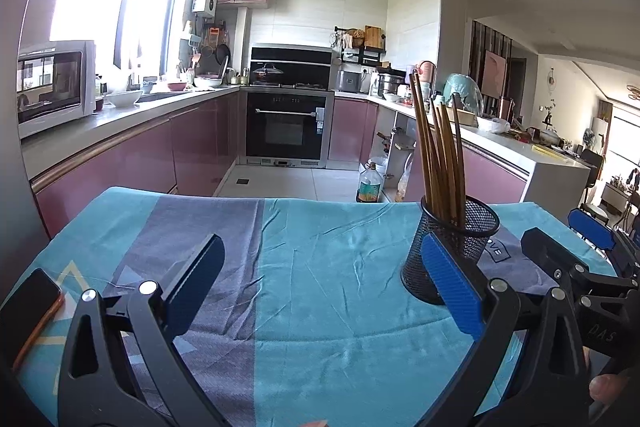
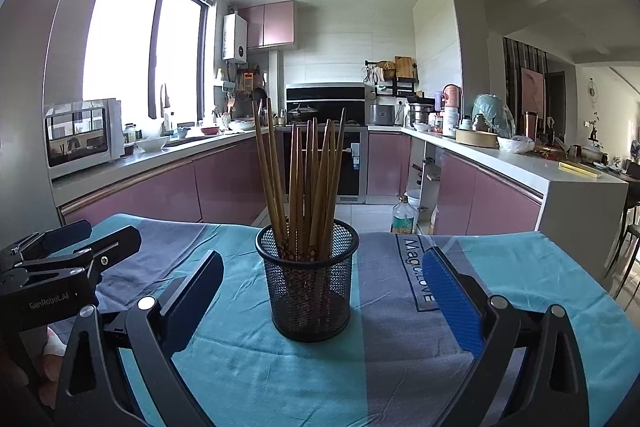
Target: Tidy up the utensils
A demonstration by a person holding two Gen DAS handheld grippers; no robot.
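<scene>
- Black wire-mesh holder [image 2: 310, 287] stands upright on a table draped in a teal and grey-blue cloth [image 2: 248, 367].
- Brown wooden chopsticks [image 2: 308, 183] stand bundled inside the holder, fanning outward at their tops.
- Right gripper [image 2: 324, 299] faces the holder with its fingers spread wide; the holder sits between them, touching neither.
- Left gripper [image 1: 324, 287] has its fingers spread wide over bare cloth, holding nothing; the holder stands just behind its right fingertip.
- Dark phone [image 1: 28, 311] in an orange case lies at the table's left edge.
- Behind the table is a kitchen with pink cabinets [image 2: 224, 183].
</scene>
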